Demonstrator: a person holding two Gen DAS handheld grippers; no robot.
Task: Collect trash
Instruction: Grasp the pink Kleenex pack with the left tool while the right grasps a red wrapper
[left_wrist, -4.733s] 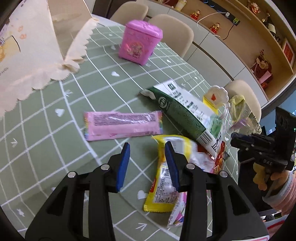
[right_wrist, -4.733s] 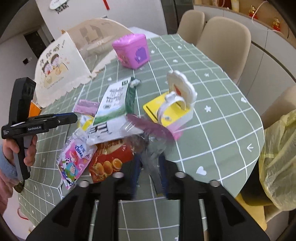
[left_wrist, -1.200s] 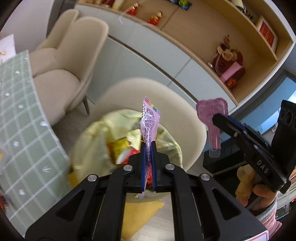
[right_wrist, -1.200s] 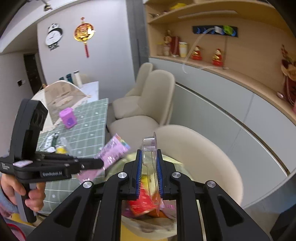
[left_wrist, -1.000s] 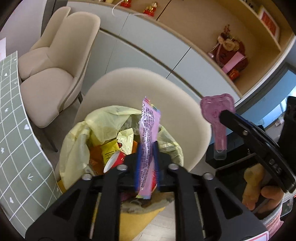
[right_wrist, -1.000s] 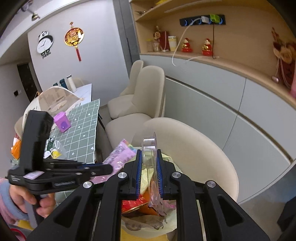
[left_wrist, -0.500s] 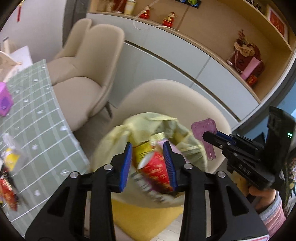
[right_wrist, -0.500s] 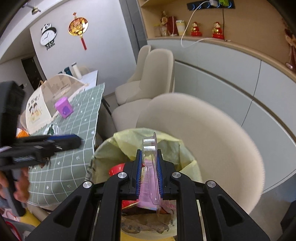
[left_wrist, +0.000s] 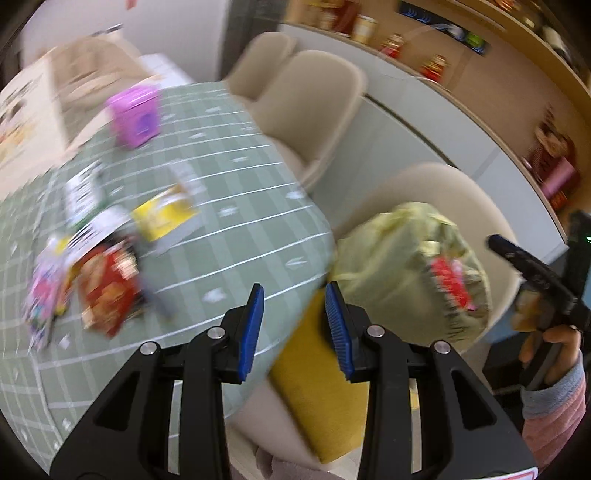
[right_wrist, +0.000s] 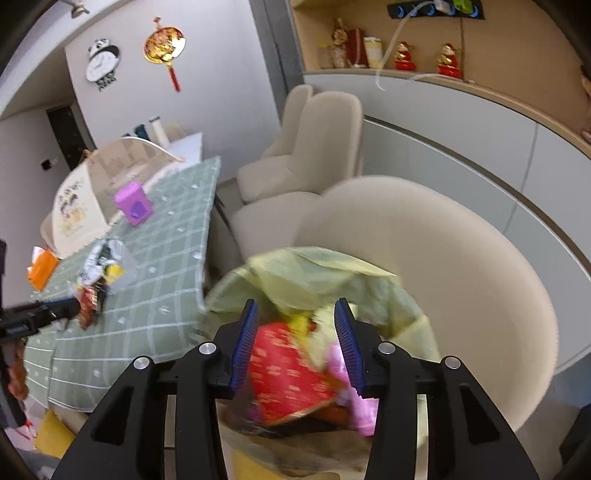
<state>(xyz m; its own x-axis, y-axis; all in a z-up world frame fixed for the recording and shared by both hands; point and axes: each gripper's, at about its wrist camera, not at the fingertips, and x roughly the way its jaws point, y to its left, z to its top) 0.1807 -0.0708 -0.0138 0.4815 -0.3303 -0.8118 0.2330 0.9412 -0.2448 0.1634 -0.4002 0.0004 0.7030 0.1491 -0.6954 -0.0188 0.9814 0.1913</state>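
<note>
My right gripper (right_wrist: 297, 343) hangs over the yellow trash bag (right_wrist: 325, 280), which sits on a cream chair. Its jaws are opening and nothing is between the pads. A red packet (right_wrist: 291, 373) and a pink wrapper (right_wrist: 356, 395) lie in the bag below. My left gripper (left_wrist: 294, 325) is open and empty over the table's edge, left of the trash bag (left_wrist: 402, 266). More trash lies on the green checked table (left_wrist: 240, 236): a red snack bag (left_wrist: 107, 288), a yellow box (left_wrist: 164, 218) and a green-white bag (left_wrist: 83, 192). The left wrist view is blurred by motion.
A pink-purple box (left_wrist: 136, 114) and a cream food cover (right_wrist: 92, 177) stand further back on the table. Cream chairs (left_wrist: 303, 99) line the table's side. A yellow cushion (left_wrist: 317, 391) lies under the bag. A hand (left_wrist: 554, 343) holds the right gripper (left_wrist: 498, 243).
My left gripper let the pink wrapper fall into the bag, then swung left to the table. My right gripper's jaws parted and the clear plastic piece is gone from between them.
</note>
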